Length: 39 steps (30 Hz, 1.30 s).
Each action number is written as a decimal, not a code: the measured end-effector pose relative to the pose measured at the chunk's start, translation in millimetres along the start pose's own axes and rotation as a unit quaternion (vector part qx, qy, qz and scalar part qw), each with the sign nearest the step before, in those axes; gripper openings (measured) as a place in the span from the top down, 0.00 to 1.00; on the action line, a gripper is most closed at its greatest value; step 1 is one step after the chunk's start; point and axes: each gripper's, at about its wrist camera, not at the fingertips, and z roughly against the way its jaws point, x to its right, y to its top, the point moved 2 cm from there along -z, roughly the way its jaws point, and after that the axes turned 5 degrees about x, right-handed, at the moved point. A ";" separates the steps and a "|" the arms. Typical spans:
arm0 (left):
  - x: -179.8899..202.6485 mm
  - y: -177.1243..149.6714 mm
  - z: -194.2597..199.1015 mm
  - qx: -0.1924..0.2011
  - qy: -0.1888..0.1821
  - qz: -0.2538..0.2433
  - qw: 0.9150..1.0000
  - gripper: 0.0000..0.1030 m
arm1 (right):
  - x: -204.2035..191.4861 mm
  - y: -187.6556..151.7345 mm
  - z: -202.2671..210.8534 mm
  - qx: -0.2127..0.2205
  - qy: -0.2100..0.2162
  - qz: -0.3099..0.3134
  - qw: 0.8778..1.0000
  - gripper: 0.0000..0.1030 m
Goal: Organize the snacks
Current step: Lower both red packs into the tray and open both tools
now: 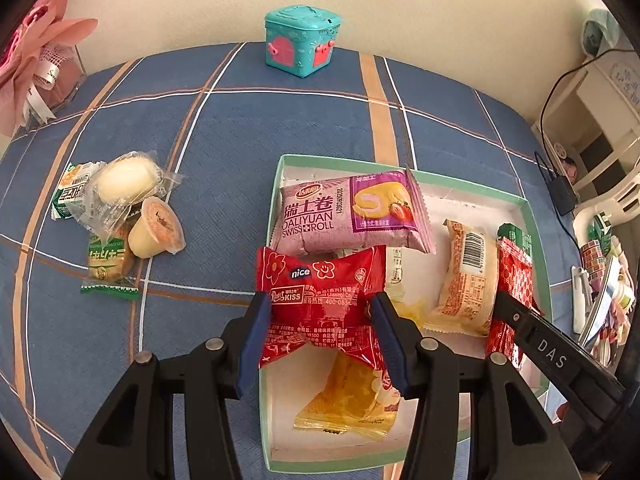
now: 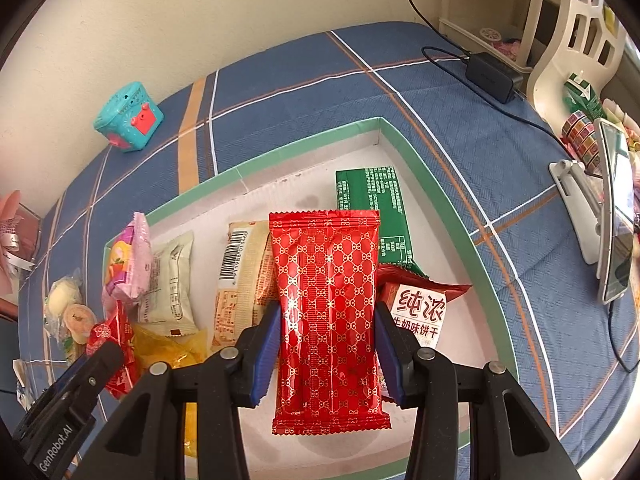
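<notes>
My left gripper (image 1: 320,320) is shut on a red "nice" snack packet (image 1: 320,300), pinched at its waist, over the left edge of the green-rimmed white tray (image 1: 472,190). My right gripper (image 2: 326,336) is shut on a long red packet with a gold pattern (image 2: 326,304), held above the tray (image 2: 304,146). In the tray lie a purple Swiss roll pack (image 1: 352,212), a beige barcode pack (image 1: 468,276), a yellow packet (image 1: 352,396), a green pack (image 2: 376,208) and a red-white biscuit pack (image 2: 420,312).
Left of the tray lies a pile of loose snacks: a clear-wrapped bun (image 1: 124,180), a jelly cup (image 1: 156,228) and green-white packets (image 1: 108,268). A teal toy box (image 1: 302,40) stands at the far edge by the wall. A charger (image 2: 492,76) and a phone stand (image 2: 612,216) sit at the right.
</notes>
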 end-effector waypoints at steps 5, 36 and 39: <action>4.8 -0.1 1.3 0.003 -0.005 -0.006 1.000 0.48 | 0.3 0.0 0.1 0.000 0.000 0.000 1.000 0.54; 4.3 -1.4 -0.6 -0.020 -0.028 0.021 0.999 0.48 | -2.6 4.3 -1.3 -0.005 -0.011 0.011 1.000 0.42; 5.0 0.8 5.6 -0.016 -0.030 0.016 0.999 0.47 | -0.3 6.1 3.9 0.001 -0.012 0.009 1.000 0.35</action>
